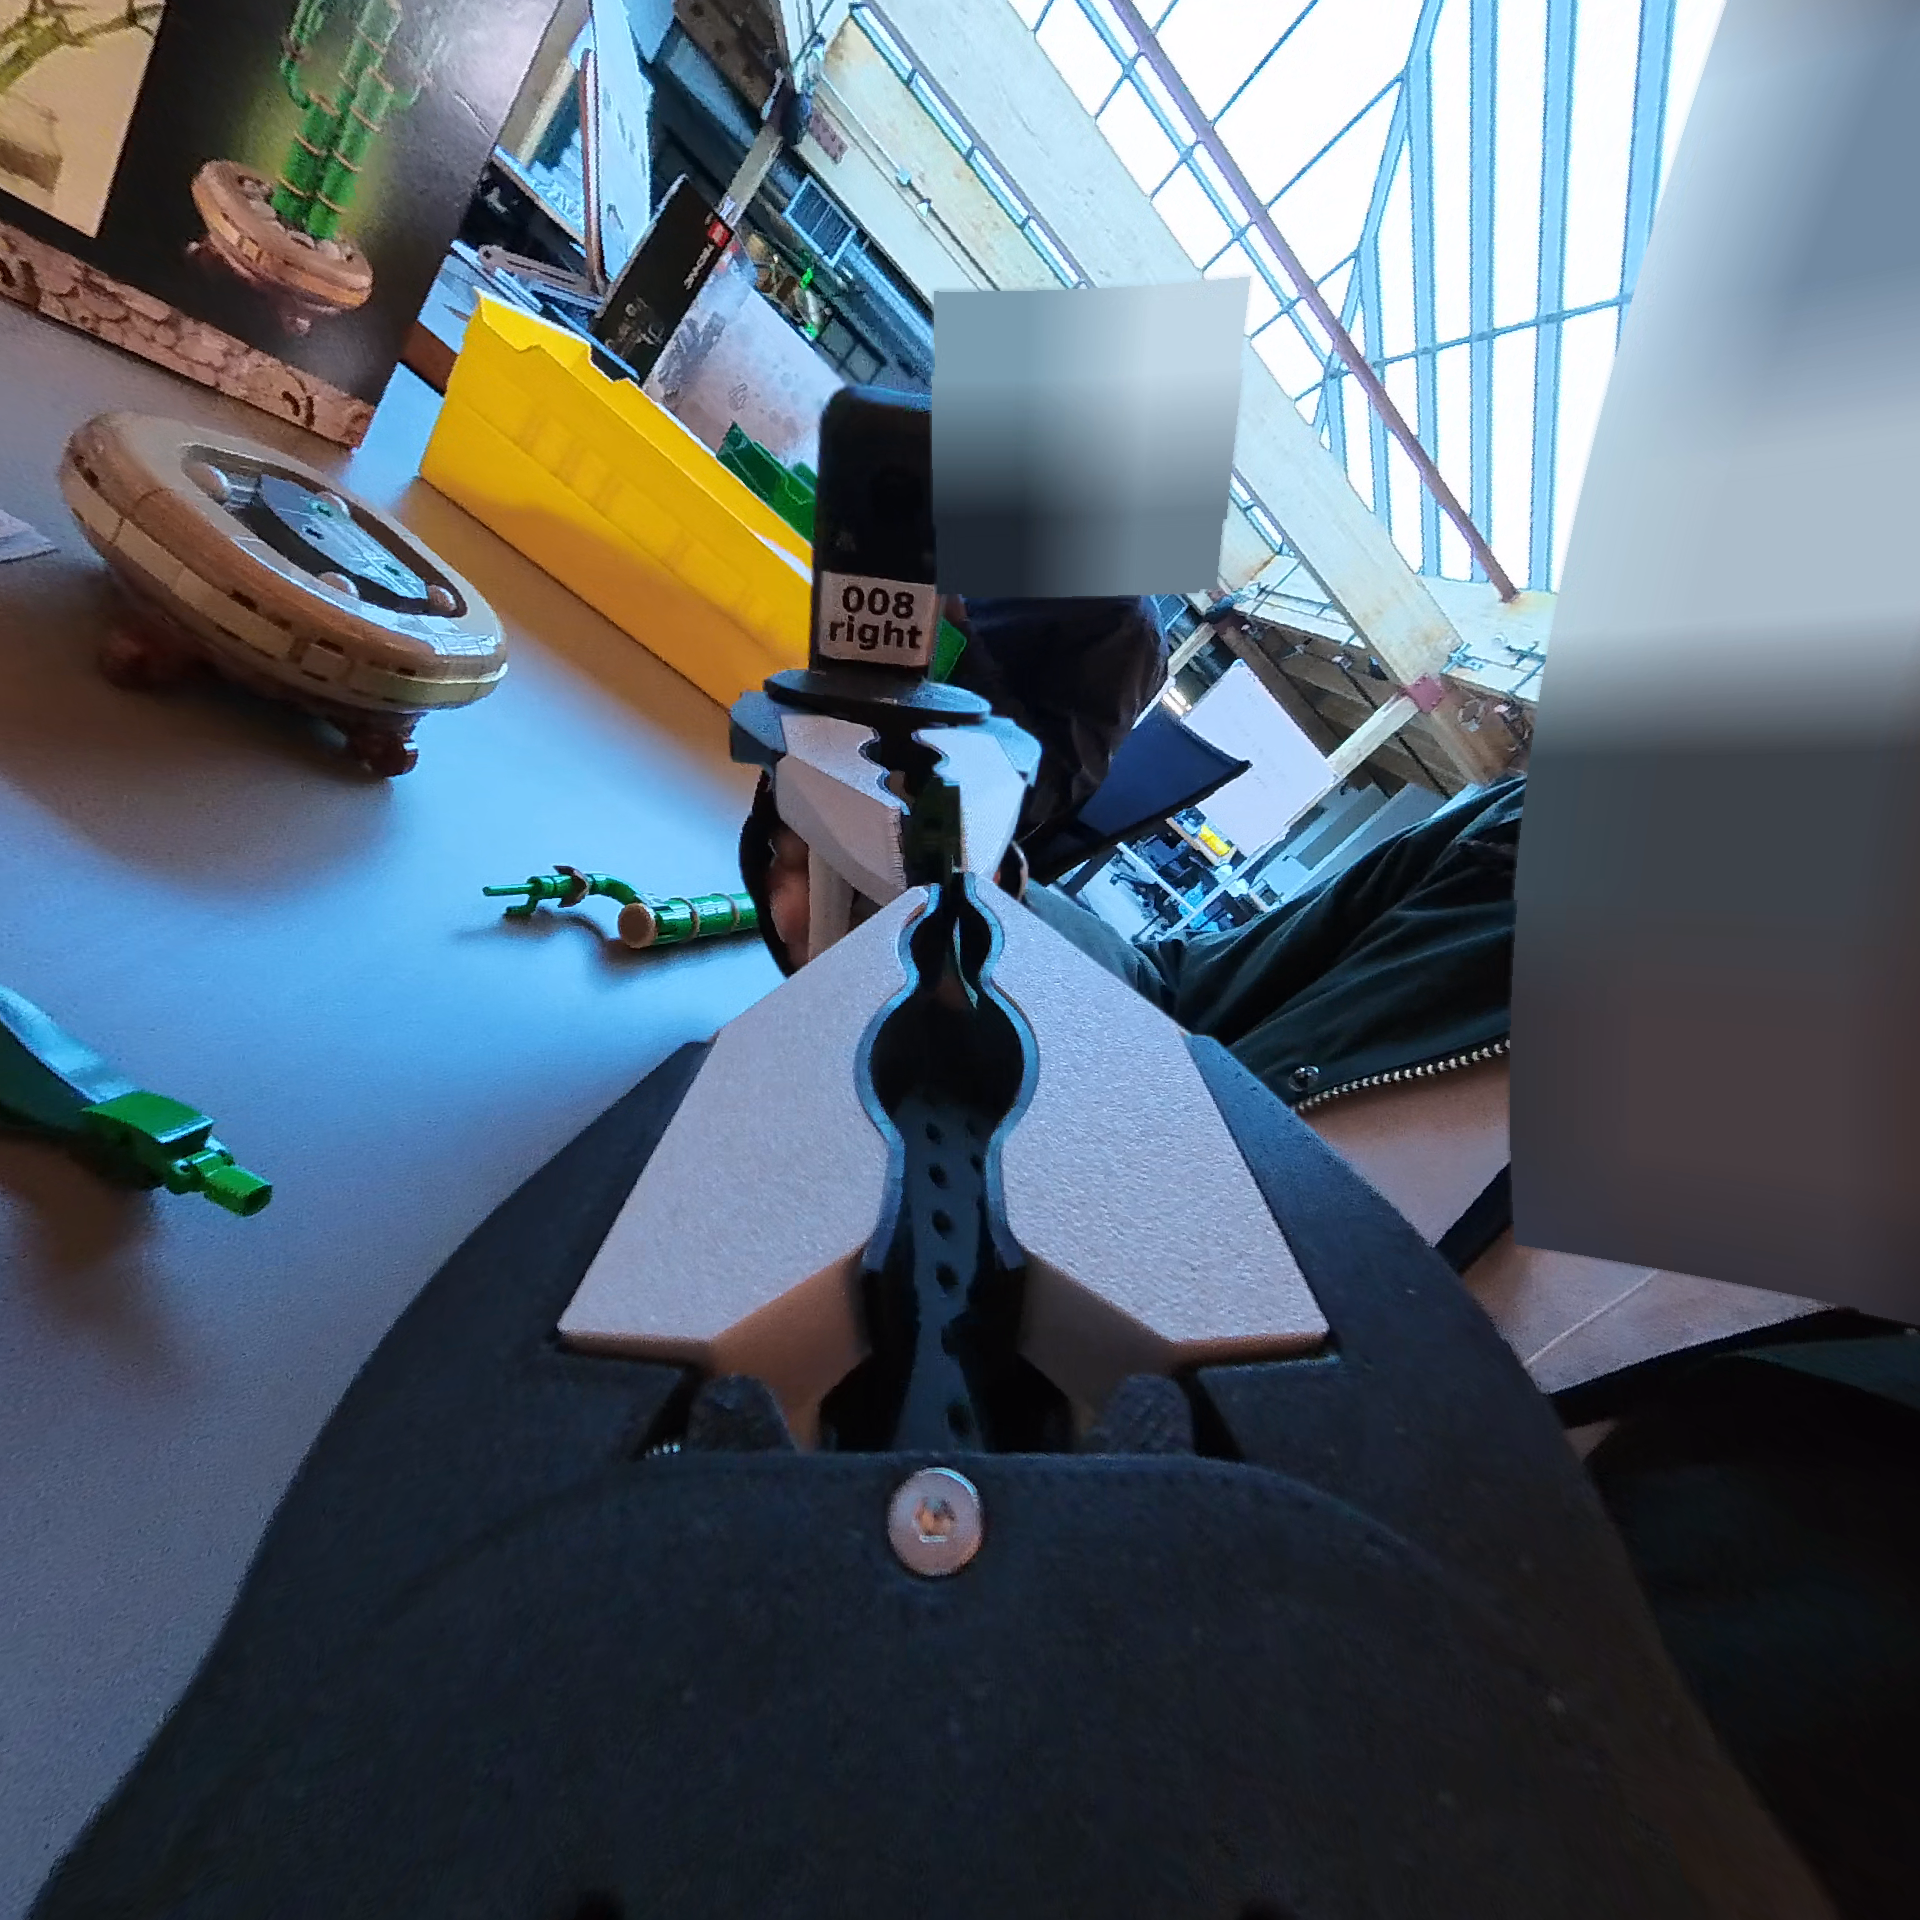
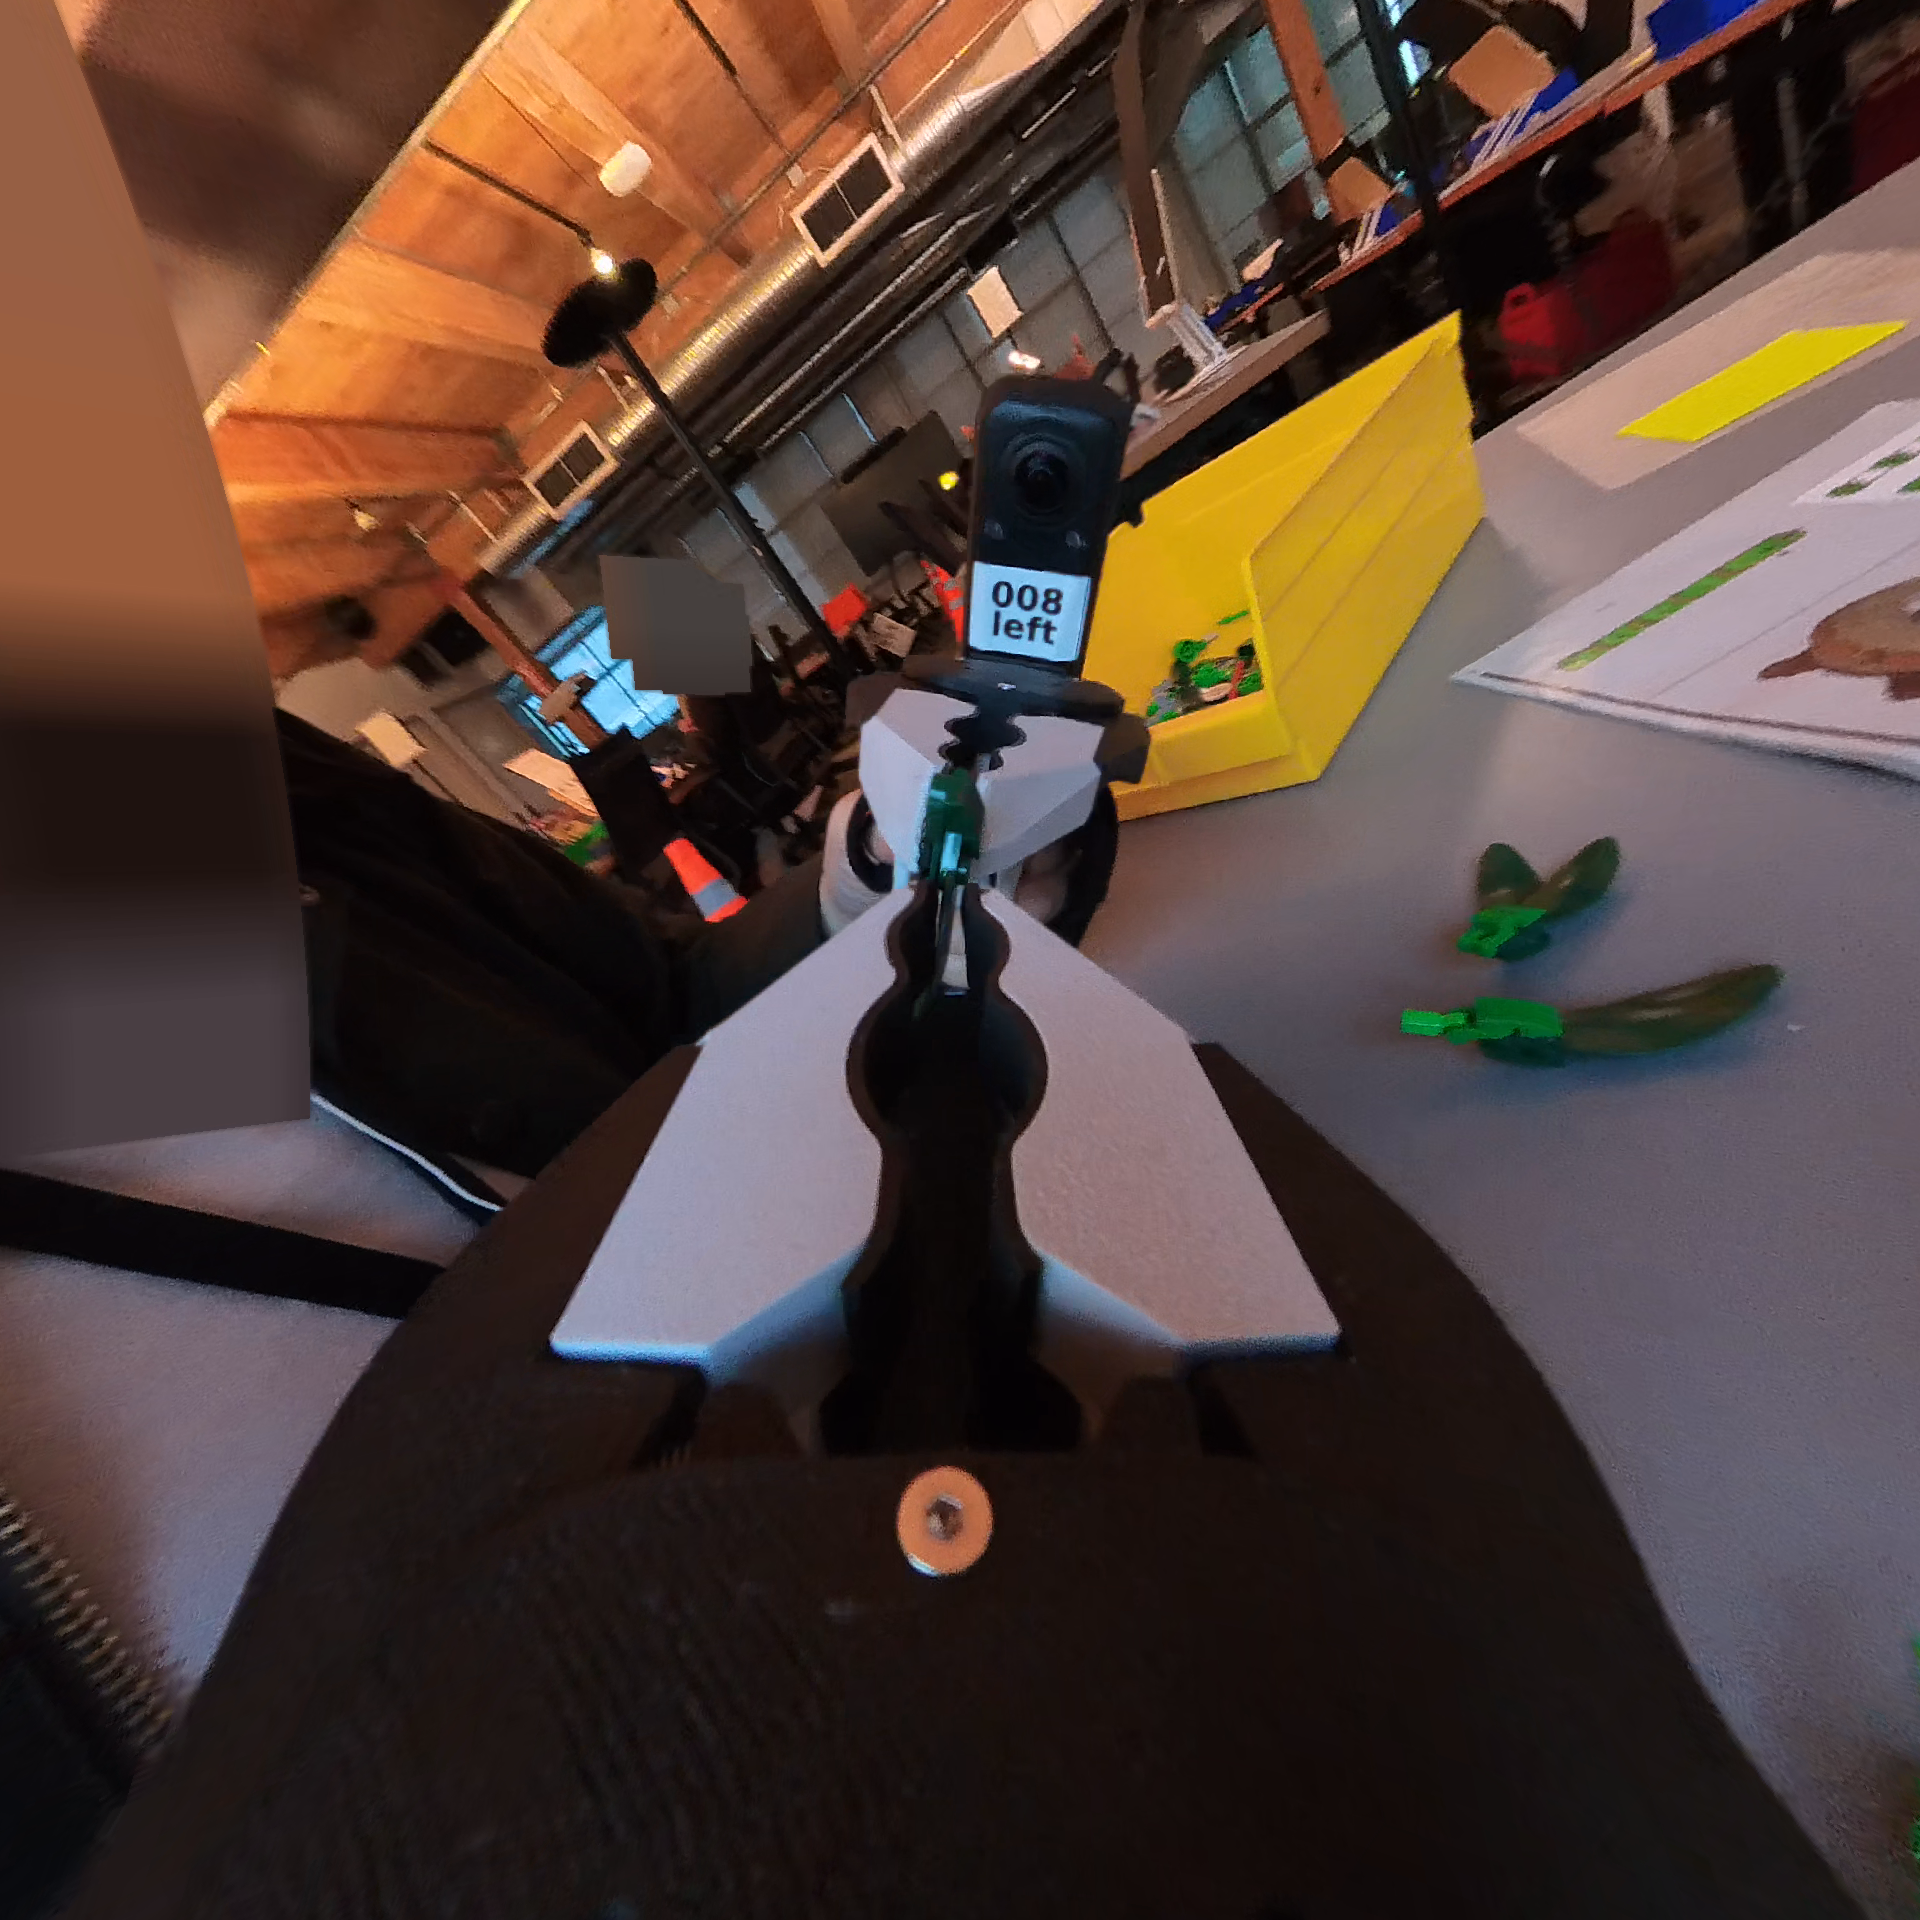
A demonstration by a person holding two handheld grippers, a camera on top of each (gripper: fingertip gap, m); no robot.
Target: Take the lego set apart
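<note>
In my left wrist view, at the far left edge lies a green leaf piece [image 1: 156, 1143] on the grey table [image 1: 364, 1299], and above it, in the upper left, a dark box [image 1: 260, 156] printed with a picture of the green plant model stands behind the round tan base [image 1: 281, 582] of the lego set. Right of the base sits a yellow bin [image 1: 582, 488], and below it, left of centre, a jointed green stalk piece [image 1: 644, 909] lies flat. At centre, my left gripper [image 1: 954, 914] is pinched narrow on a small green piece [image 1: 940, 821], and my right gripper [image 1: 914, 790] meets it tip to tip, closed on the same piece; a white label with black writing sits on its camera post. In my right wrist view, the two grippers [image 2: 951, 935] again meet at centre around that small green piece [image 2: 951, 831], held above the table. The left gripper's camera [image 2: 1044, 488] carries a white label too. Right of centre is the yellow bin [image 2: 1351, 582] with green bits inside, then two leaf pieces [image 2: 1538, 904] [image 2: 1590, 1013] on the table, and at the right edge printed instruction sheets [image 2: 1714, 623].
</note>
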